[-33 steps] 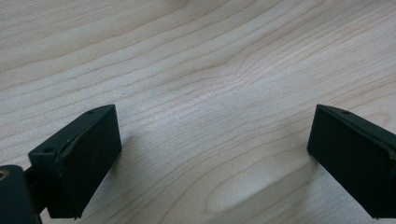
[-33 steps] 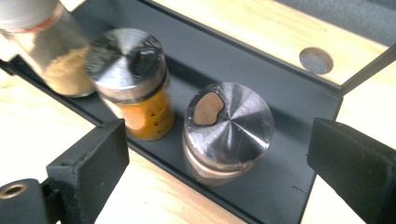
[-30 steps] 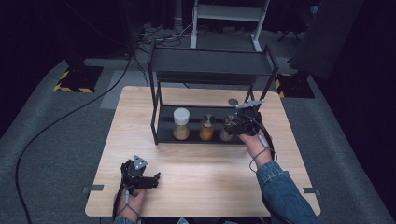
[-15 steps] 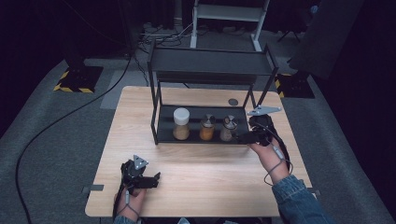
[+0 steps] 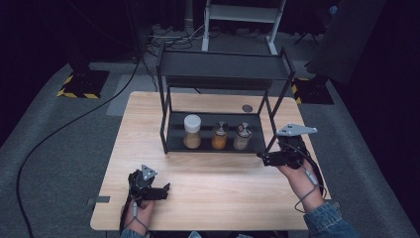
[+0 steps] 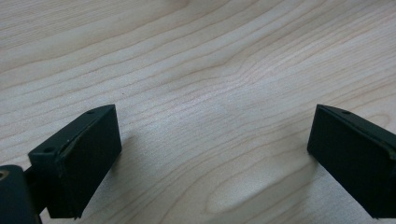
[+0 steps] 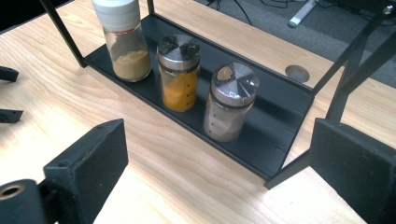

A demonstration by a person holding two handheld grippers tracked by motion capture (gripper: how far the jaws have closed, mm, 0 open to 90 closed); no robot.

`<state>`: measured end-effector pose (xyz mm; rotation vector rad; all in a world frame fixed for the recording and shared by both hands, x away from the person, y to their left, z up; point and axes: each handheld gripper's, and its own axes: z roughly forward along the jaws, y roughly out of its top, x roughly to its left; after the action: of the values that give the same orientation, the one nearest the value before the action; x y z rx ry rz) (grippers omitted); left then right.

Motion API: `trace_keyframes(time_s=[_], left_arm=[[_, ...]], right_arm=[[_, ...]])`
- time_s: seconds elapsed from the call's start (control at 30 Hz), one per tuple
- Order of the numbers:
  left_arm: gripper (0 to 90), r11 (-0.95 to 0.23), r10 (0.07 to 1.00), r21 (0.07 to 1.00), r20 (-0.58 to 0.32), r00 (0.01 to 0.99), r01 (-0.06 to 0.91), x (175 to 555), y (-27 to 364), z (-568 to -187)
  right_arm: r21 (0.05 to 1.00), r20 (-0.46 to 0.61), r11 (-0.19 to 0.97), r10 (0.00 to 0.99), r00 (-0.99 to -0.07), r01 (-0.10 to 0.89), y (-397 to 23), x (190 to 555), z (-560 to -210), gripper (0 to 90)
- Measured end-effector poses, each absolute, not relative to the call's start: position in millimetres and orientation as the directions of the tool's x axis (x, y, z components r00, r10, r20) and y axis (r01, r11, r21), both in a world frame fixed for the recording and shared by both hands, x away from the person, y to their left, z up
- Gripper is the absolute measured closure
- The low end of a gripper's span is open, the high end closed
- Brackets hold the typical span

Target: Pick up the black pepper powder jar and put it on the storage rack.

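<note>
Standing upright nearest the right gripper (image 7: pixel 219 175), jaws spread empty, a steel-lidded shaker (image 7: pixel 230 102) holds pale powder.

Your light wooden surface (image 5: pixel 213 198) stood on grey carpet (image 5: pixel 54 163) in a dark room. Beyond the surface you had a white metal frame (image 5: pixel 242 15), black cables (image 5: pixel 59 126) trailing left, and yellow-black striped floor plates (image 5: pixel 81 83) on either side.
</note>
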<state>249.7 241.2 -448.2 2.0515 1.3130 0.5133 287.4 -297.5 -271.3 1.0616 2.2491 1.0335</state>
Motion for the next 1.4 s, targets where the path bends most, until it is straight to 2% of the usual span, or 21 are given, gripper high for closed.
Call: trace_keyframes(time_s=[0.53, 1.4], left_arm=[[2.7, -0.295, 0.905, 0.696, -0.015, 0.424, 0.655, 249.6, 241.1, -448.2], [2.7, -0.295, 0.906, 0.695, -0.016, 0.424, 0.655, 249.6, 241.1, -448.2]], right_arm=[[0.79, -0.035, 0.386, 0.803, -0.594, 0.476, -320.6, 270.9, -325.2, 4.4], [0.772, -0.025, 0.37, 0.831, -0.556, 0.518, -331.1, 253.7, -412.7, 4.7]])
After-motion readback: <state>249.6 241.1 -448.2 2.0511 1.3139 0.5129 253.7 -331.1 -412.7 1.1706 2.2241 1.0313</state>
